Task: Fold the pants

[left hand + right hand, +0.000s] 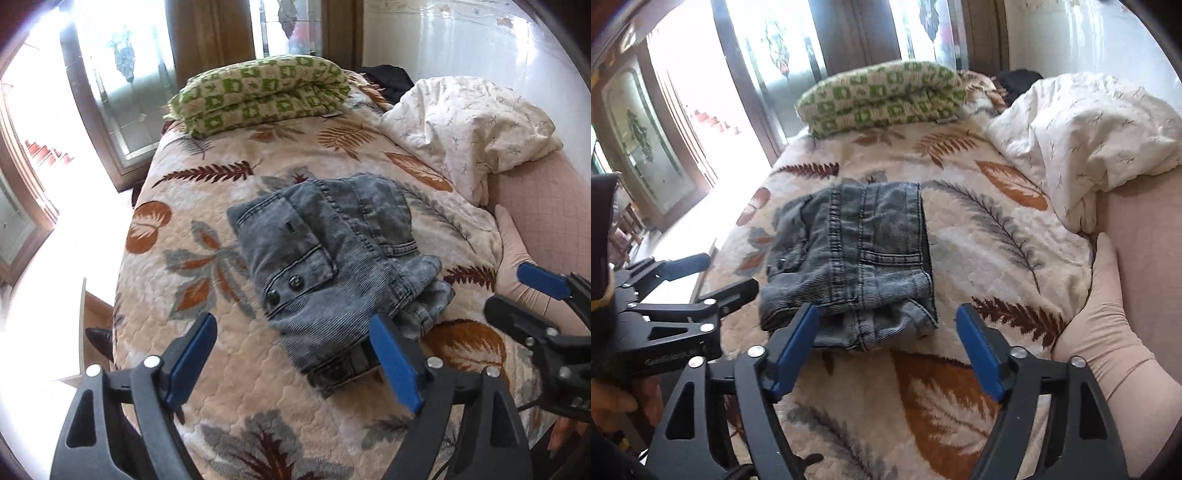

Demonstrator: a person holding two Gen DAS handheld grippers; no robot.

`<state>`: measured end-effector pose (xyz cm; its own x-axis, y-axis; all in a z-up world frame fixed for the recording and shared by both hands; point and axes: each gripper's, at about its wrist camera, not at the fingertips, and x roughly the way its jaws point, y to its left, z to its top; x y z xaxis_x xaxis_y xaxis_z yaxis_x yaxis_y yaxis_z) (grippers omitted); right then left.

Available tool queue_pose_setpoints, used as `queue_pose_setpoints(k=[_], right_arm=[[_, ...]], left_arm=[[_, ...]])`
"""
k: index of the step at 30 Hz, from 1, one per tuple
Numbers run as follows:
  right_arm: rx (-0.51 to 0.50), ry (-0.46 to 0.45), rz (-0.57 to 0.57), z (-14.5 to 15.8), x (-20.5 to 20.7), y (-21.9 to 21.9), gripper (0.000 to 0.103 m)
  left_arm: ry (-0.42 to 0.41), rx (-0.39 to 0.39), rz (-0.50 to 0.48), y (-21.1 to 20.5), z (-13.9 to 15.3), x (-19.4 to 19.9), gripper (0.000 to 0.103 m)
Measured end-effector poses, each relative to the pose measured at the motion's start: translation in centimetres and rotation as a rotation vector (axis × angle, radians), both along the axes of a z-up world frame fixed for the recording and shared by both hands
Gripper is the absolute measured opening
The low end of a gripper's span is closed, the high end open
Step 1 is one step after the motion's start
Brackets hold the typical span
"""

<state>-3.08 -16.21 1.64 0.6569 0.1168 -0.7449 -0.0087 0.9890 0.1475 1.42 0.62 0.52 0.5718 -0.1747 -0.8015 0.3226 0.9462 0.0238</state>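
Grey-blue denim pants (332,266) lie folded into a compact bundle on the leaf-patterned bedspread (207,229). They also show in the right wrist view (857,258). My left gripper (295,354) is open and empty, held just above the bundle's near edge. My right gripper (886,343) is open and empty, in front of the bundle's near edge. The right gripper also shows at the right edge of the left wrist view (532,295). The left gripper shows at the left of the right wrist view (720,277).
A green checked pillow (258,96) lies at the head of the bed. A white patterned duvet (476,125) is bunched at the right. A pink sofa or mattress edge (546,206) runs along the right. Glass doors (110,74) stand at the left.
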Motion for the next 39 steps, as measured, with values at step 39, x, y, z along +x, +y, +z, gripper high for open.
queue_pose_setpoints(k=[39], right_arm=[[0.082,0.022,-0.086,-1.8,3.5,-2.8,0.103]], left_arm=[[0.06,-0.12,0.094,2.9,-1.9,2.2,0.099]])
